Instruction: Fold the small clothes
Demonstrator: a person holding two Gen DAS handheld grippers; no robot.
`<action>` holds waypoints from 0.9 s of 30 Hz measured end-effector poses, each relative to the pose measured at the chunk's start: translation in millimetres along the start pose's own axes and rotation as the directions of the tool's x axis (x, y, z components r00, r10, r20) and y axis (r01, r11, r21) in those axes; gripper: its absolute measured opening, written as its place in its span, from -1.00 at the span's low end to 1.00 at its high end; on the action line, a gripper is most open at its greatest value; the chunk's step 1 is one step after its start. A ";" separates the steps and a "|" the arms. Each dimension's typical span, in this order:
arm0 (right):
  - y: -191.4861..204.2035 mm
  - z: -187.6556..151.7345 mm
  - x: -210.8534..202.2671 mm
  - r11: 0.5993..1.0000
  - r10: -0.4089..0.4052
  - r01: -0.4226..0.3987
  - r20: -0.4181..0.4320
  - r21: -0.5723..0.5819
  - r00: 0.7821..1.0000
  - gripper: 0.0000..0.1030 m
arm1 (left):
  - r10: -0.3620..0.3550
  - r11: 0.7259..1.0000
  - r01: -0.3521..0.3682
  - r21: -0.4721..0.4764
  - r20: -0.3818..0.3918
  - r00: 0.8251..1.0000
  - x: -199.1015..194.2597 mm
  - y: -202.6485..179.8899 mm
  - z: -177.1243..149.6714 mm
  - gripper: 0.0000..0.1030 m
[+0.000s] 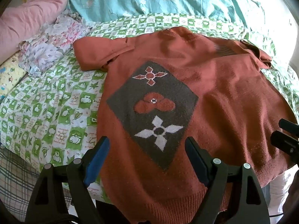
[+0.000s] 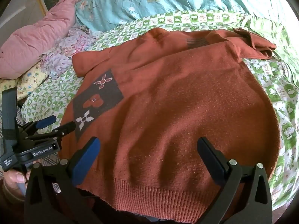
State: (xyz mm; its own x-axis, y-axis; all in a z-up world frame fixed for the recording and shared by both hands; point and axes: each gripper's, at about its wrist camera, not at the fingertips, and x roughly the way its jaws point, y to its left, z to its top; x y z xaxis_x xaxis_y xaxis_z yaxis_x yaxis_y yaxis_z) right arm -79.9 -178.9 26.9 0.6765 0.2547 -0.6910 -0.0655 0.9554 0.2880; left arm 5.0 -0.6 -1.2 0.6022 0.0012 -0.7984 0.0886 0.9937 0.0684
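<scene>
You are hovering the left claw (image 1: 147, 153) and right claw (image 2: 147, 153), both spread and empty, above the ribbed hem of the rust-orange knitted sweater (image 2: 186, 112) lying flat on the green-checked bed sheet (image 1: 46, 112); soft, limp, likely stretchy, so pinch hem corners.
</scene>
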 end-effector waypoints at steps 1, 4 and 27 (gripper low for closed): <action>-0.9 -0.3 0.1 1.000 0.001 -0.001 0.000 0.001 1.000 1.00 | 0.001 1.000 -0.001 -0.002 0.005 1.000 -2.8 2.5 -5.0 0.61; -1.3 -2.3 -0.3 1.000 -0.002 0.002 0.004 -0.002 1.000 1.00 | -0.001 1.000 0.001 -0.004 0.007 1.000 -3.4 2.0 -6.0 0.61; 1.2 3.9 2.6 1.000 0.015 -0.015 0.008 0.011 1.000 1.00 | -0.005 1.000 0.005 0.001 0.004 1.000 6.4 0.0 -6.9 0.61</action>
State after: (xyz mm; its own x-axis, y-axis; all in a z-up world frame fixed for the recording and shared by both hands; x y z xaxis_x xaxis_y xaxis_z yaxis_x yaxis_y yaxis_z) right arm -75.4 -177.7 28.0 0.6812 0.2677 -0.6814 -0.0674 0.9497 0.3058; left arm 3.4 0.2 -10.4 0.6046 -0.0039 -0.7965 0.0925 0.9936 0.0654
